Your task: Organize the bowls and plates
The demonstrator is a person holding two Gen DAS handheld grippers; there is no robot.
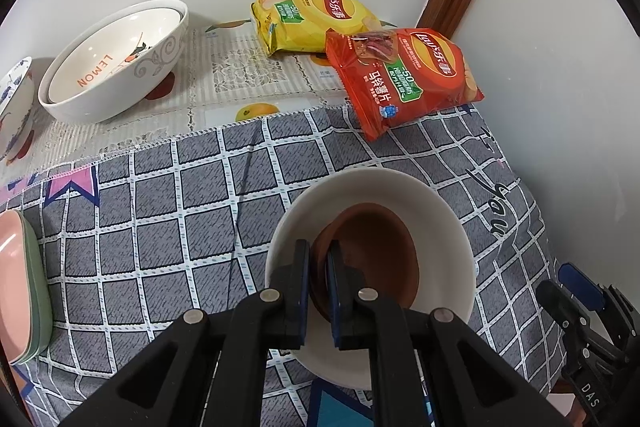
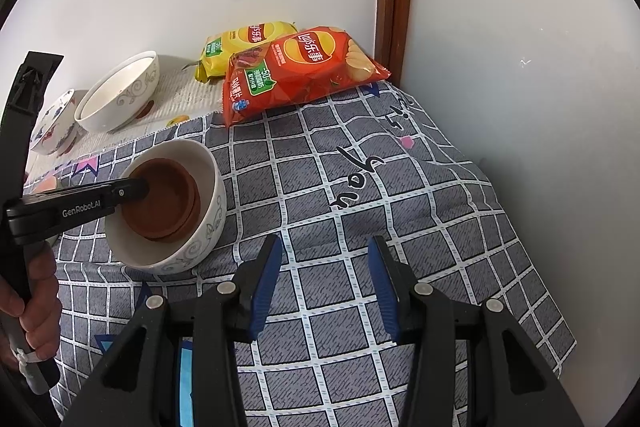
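**Brown dishes nested in white bowl**

Brown dishes (image 1: 372,259) inside white bowl (image 1: 436,211) on checked cloth (image 1: 160,227). Left gripper (image 1: 318,255) clamped on their near rim. Right gripper (image 2: 324,267) apart, empty, beside. Better released only once seated flat, then withdrawn straight up without dragging the bowl.

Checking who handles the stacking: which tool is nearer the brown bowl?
Left. The left tool is shut on the rim of the brown bowl, inside the white bowl. The right tool is open, over bare checked cloth beside them.
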